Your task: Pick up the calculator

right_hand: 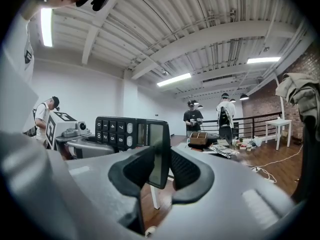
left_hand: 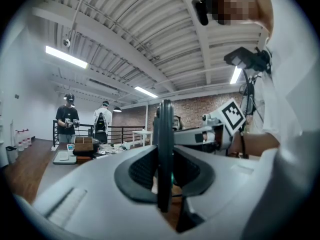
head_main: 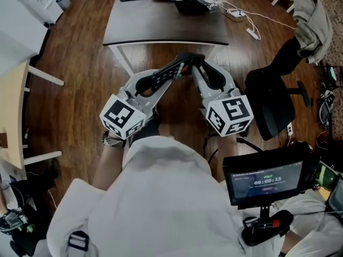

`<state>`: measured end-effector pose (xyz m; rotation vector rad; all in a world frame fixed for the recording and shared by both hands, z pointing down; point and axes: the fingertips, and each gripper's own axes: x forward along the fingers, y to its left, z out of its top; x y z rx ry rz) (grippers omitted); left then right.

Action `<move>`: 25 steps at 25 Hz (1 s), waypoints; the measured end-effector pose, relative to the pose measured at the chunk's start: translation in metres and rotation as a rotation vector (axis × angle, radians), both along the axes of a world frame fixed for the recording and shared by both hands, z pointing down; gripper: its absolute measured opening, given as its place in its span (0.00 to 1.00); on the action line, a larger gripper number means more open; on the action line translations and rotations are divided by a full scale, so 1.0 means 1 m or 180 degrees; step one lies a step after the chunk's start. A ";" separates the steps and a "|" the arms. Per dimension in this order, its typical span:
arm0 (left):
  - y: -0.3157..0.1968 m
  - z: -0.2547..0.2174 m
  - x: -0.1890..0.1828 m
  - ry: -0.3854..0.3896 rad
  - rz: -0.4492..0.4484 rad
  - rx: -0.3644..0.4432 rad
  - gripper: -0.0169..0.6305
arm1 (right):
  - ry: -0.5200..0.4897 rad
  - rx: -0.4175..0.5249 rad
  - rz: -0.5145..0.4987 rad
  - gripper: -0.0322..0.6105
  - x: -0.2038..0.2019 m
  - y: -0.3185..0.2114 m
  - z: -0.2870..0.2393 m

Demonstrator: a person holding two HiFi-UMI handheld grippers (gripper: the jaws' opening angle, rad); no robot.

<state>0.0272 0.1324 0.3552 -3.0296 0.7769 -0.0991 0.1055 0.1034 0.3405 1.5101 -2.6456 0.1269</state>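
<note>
A black calculator [head_main: 179, 68] hangs in the air in front of my chest, above the wooden floor, held from both ends. In the left gripper view the calculator [left_hand: 163, 154] stands edge-on as a thin dark slab, and my left gripper [left_hand: 164, 171] is shut on it. The right gripper view shows the calculator [right_hand: 120, 133] face-on with its keys at the left. There my right gripper [right_hand: 159, 166] is shut on the display end. In the head view the left gripper [head_main: 161, 79] and the right gripper [head_main: 196, 64] meet at the calculator.
A dark table [head_main: 166, 31] with clutter at its far end lies just ahead. A black office chair [head_main: 273, 98] stands at the right and a pale table [head_main: 13, 111] at the left. A small screen [head_main: 265, 182] hangs at my chest. Two people [right_hand: 192, 118] stand far off.
</note>
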 end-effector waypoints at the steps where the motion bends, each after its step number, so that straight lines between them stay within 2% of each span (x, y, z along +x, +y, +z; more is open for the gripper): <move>1: 0.008 -0.001 0.003 -0.0009 -0.0013 0.0014 0.14 | -0.0010 0.0007 -0.0009 0.21 0.003 0.008 -0.001; 10: 0.048 -0.026 0.007 -0.0033 -0.0053 0.0163 0.14 | -0.0060 0.0162 -0.0041 0.21 0.007 0.048 -0.026; 25: 0.062 -0.039 -0.011 0.0019 0.0065 0.0204 0.14 | -0.0022 0.0198 0.0035 0.21 -0.011 0.064 -0.041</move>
